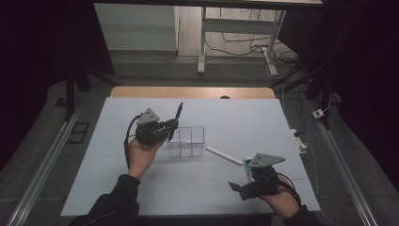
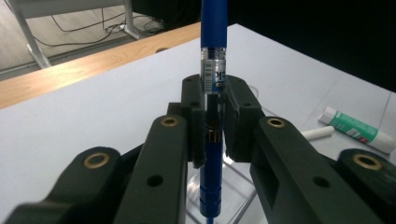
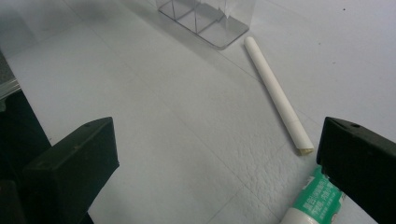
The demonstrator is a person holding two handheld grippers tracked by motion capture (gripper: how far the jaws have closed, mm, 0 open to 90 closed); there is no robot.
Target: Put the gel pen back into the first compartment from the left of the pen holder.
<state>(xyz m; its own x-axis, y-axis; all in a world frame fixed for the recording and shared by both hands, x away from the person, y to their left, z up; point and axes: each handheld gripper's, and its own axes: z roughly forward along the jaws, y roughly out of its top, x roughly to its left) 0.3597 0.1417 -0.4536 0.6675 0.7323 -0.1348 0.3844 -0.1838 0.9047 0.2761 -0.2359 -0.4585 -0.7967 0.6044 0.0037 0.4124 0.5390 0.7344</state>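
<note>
My left gripper (image 1: 171, 126) (image 2: 215, 105) is shut on a blue pen (image 1: 176, 120) (image 2: 214, 56), which stands nearly upright with its lower end over the left part of a clear divided box (image 1: 188, 141) (image 2: 238, 184) (image 3: 205, 18). Right of the box lies a white pen (image 1: 224, 155) (image 3: 278, 91) (image 2: 317, 133), with a green and white glue stick (image 1: 247, 165) (image 3: 313, 200) (image 2: 357, 130) just beyond it. Near the table's front right, my right gripper (image 1: 237, 187) (image 3: 219, 172) is open, with nothing between its jaws, close to the glue stick.
A white sheet (image 1: 141, 188) covers the table; a wooden strip (image 1: 193, 92) shows at its far edge. A desk frame (image 1: 202, 42) and cables (image 1: 244, 47) stand on the floor behind. Metal rails (image 1: 42, 174) run along both sides.
</note>
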